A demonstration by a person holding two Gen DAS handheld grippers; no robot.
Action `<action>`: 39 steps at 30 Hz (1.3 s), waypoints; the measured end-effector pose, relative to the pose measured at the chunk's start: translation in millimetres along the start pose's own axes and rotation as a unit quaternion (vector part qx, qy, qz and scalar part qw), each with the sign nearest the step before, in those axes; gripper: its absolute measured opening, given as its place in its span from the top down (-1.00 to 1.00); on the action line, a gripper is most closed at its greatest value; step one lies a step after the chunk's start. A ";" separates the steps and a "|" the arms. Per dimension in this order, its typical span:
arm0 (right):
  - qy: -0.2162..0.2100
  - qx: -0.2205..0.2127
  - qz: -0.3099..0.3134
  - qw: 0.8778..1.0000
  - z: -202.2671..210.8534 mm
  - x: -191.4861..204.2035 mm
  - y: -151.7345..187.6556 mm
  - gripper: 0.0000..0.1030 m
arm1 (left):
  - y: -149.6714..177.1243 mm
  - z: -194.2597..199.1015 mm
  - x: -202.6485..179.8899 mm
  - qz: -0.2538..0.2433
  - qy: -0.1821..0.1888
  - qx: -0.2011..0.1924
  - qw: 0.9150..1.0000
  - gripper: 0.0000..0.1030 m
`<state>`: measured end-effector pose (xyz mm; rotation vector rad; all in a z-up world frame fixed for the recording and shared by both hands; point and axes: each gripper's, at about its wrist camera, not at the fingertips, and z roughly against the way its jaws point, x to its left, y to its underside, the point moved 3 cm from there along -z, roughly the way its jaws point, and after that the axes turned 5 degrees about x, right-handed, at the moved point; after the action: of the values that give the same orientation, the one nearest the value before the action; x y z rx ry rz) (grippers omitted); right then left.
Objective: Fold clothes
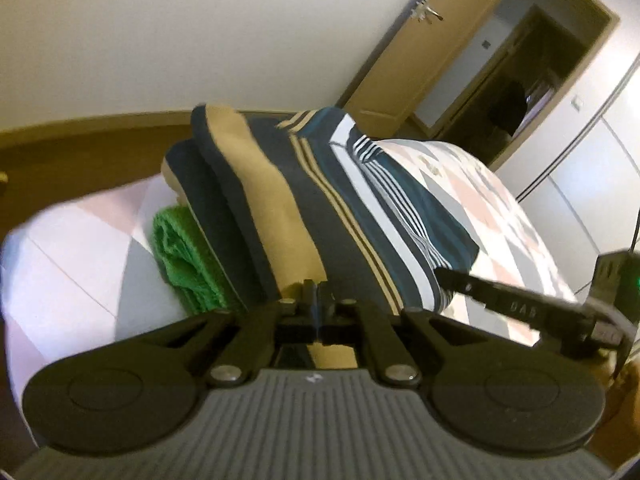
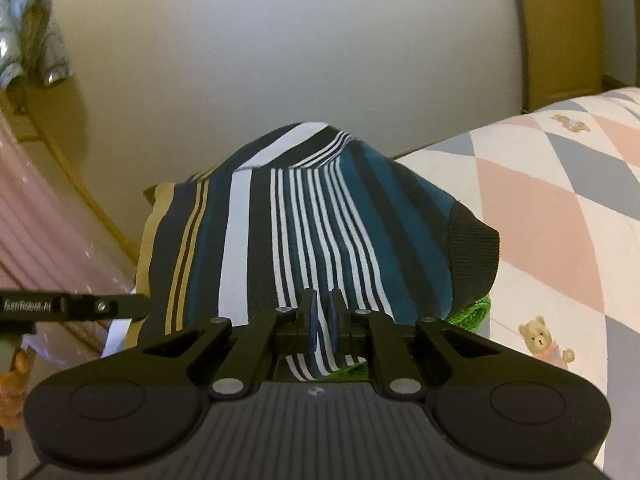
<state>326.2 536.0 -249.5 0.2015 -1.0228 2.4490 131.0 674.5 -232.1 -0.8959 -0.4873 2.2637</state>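
A bed (image 2: 560, 208) in a pink, grey and white diamond-patterned cover printed with small bears is carrying the clothes. A green knitted garment (image 1: 180, 256) is lying directly on the cover, under a folded striped sweater (image 2: 320, 220).

The left claw (image 1: 318, 294) has its fingers pressed together, pinching the near edge of the striped sweater (image 1: 340, 200). The right claw (image 2: 322, 312), beside it, is likewise clamped on that hem.

folded striped sweater (image 2: 320, 216) atop green towel (image 1: 180, 256)
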 end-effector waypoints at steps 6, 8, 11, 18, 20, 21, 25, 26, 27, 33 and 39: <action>0.013 -0.044 -0.036 0.998 52.0 11.1 3.4 0.27 | 2.5 45.9 -13.0 0.004 -0.065 0.009 0.998 -0.05; 0.025 -0.049 -0.054 0.997 66.5 14.1 9.4 -0.07 | 9.1 53.9 -18.0 0.006 -0.094 0.026 0.995 -0.36; 0.032 -0.048 -0.084 0.995 82.7 17.8 19.9 -0.47 | 19.1 66.2 -25.6 0.009 -0.137 0.053 0.989 -0.42; 0.013 -0.074 -0.089 0.993 126.4 35.1 48.7 -0.87 | 54.0 106.5 -57.3 -0.004 -0.206 0.076 0.976 -0.79; 0.013 -0.082 -0.082 0.993 150.1 45.4 59.5 -0.94 | 66.3 120.8 -71.7 -0.016 -0.220 0.067 0.973 -0.91; 0.014 -0.086 -0.079 0.993 158.6 48.2 63.1 -0.96 | 72.9 127.9 -79.2 -0.023 -0.228 0.062 0.971 -0.92; 0.016 -0.093 -0.073 0.993 209.8 60.2 84.0 -0.97 | 98.7 166.7 -112.3 -0.042 -0.250 0.045 0.966 -0.98; 0.017 -0.097 -0.074 0.992 225.2 62.1 90.2 -0.97 | 106.5 177.9 -121.6 -0.044 -0.251 0.041 0.966 -0.98; 0.019 -0.100 -0.074 0.992 238.0 63.1 95.7 -0.97 | 114.2 188.9 -130.9 -0.046 -0.252 0.038 0.966 -0.98; 0.027 -0.096 -0.074 0.992 315.9 74.2 131.4 -1.00 | 156.1 242.9 -186.4 -0.067 -0.255 0.022 0.964 -0.99; 0.039 -0.100 -0.060 0.992 383.4 88.5 167.4 -1.00 | 197.6 287.5 -229.8 -0.079 -0.261 -0.003 0.962 -0.99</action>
<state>150.7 197.7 -55.5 0.0986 -1.1765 2.2126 -30.0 345.8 -30.7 -0.2335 -0.7658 2.3366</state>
